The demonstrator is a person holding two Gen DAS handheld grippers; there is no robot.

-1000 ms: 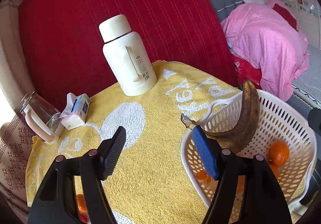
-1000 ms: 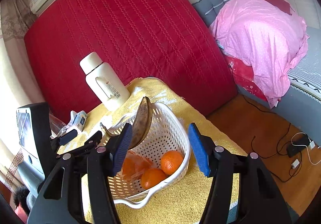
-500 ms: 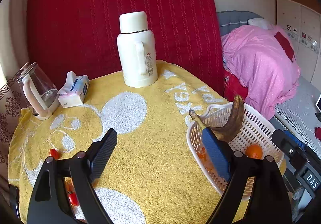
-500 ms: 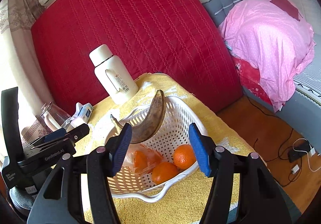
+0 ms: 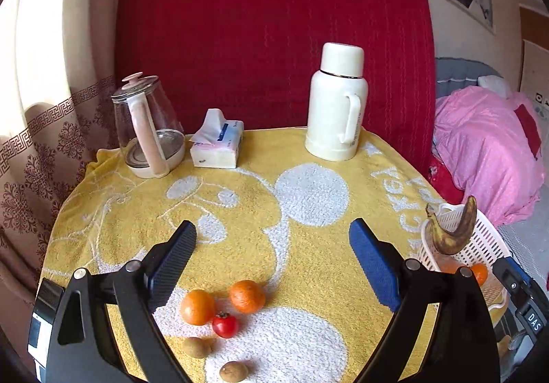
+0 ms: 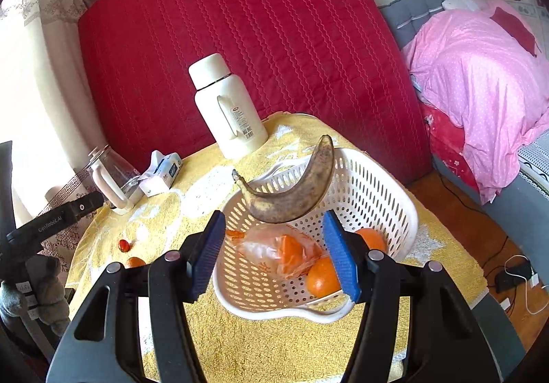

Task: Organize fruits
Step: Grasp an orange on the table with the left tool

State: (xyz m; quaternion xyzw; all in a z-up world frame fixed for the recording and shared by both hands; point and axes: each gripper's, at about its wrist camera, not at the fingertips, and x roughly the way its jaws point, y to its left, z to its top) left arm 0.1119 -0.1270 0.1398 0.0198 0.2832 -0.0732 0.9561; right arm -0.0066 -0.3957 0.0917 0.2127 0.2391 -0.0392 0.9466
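In the left wrist view my left gripper is open and empty above the yellow towel. Just below it lie two oranges, a small tomato and two brown fruits. The white basket at the right holds a browned banana. In the right wrist view my right gripper is open and empty just in front of the basket. In it are the banana leaning on the rim, two oranges and a plastic bag.
A white thermos, a tissue pack and a glass kettle stand at the back of the table. A red quilted panel rises behind. A bed with pink bedding is to the right. Cables lie on the floor.
My left gripper has swung left, away from the basket, and now faces the loose fruit on the towel. My right gripper has come closer to the basket. Both stay open.
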